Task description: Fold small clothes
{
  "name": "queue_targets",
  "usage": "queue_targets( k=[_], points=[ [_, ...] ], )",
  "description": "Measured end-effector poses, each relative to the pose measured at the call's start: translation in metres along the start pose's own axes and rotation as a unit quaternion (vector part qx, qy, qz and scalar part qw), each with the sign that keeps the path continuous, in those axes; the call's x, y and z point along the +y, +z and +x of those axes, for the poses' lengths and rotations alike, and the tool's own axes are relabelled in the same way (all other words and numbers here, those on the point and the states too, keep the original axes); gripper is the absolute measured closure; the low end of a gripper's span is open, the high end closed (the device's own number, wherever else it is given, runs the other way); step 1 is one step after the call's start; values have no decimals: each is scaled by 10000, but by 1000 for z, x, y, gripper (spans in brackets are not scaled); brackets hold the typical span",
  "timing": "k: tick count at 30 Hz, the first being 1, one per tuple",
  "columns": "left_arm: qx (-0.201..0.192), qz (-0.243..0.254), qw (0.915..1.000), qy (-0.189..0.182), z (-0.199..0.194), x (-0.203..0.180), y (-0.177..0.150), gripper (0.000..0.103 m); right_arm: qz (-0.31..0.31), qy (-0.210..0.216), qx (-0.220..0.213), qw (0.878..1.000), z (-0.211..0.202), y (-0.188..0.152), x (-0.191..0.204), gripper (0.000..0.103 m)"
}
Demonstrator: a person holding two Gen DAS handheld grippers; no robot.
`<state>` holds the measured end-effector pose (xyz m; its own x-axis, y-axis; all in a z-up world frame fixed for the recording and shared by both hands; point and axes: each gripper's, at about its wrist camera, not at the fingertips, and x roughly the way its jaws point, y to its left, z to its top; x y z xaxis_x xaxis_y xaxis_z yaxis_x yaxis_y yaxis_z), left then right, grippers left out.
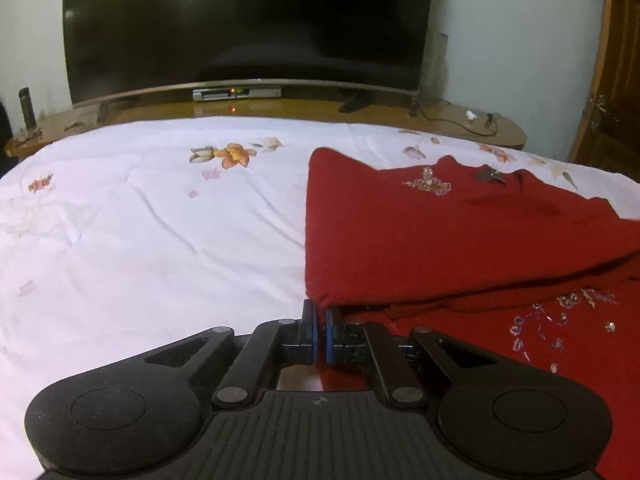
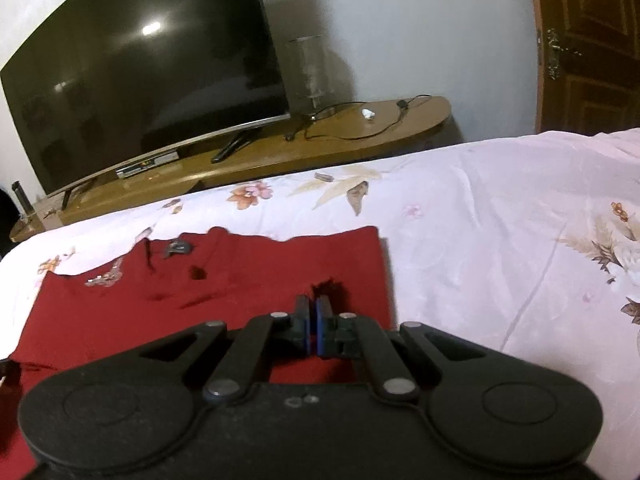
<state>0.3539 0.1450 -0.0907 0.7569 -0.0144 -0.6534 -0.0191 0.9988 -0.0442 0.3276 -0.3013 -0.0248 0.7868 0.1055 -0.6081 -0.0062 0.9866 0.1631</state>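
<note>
red garment folded over on the bedsheet, pinched at both near corners.
dark red knit with beaded trim; folded flap is seen ahead and right of the left gripper, whose pads are nearly closed on the fold's near-left corner. right gripper is clamped on bunched cloth near the right edge. long axis cannot be told; neckline lies at the far edge.

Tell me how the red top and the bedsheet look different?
The red top is dark red all over with sparkly beads, while the bedsheet is pale with printed flowers. The red top is small and folded over itself; the bedsheet is big, spread flat under it. Both are soft cloth with creases.
</note>
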Motion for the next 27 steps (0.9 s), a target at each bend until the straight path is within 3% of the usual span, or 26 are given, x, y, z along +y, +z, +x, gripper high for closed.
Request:
queue_targets(
  k=[4,9,11,12,13,16,20,24,27],
  points=[
    [35,100,9999,29,0,-1,-1,99,-11,-131,377,9992,24,-17,-6,98],
    [75,331,9994,-94,-7,6,-1,99,34,-40,331,9994,19,-26,-9,97],
    [-7,266,9996,-91,-16,16,0,86,-51,-53,273,9996,13,-22,-12,89],
    [-236,205,9995,-35,-26,23,0,59,-96,-145,133,9998,7,-19,-12,81],
    [-472,155,9988,57,-33,26,0,41,-129,-223,-47,9997,0,-16,-14,75],
    [-883,12,9961,34,-34,25,17,40,38,-189,-321,9993,-4,-3,-20,76],
    [-1086,156,9926,-527,-8,-10,50,40,2,82,-345,9994,12,10,0,78],
    [-787,57,9951,-592,35,-29,69,40,-580,265,-192,9978,32,8,37,80],
    [-228,-241,9979,-554,72,-20,65,40,-947,-158,18,9954,48,0,42,74]
  ],
)
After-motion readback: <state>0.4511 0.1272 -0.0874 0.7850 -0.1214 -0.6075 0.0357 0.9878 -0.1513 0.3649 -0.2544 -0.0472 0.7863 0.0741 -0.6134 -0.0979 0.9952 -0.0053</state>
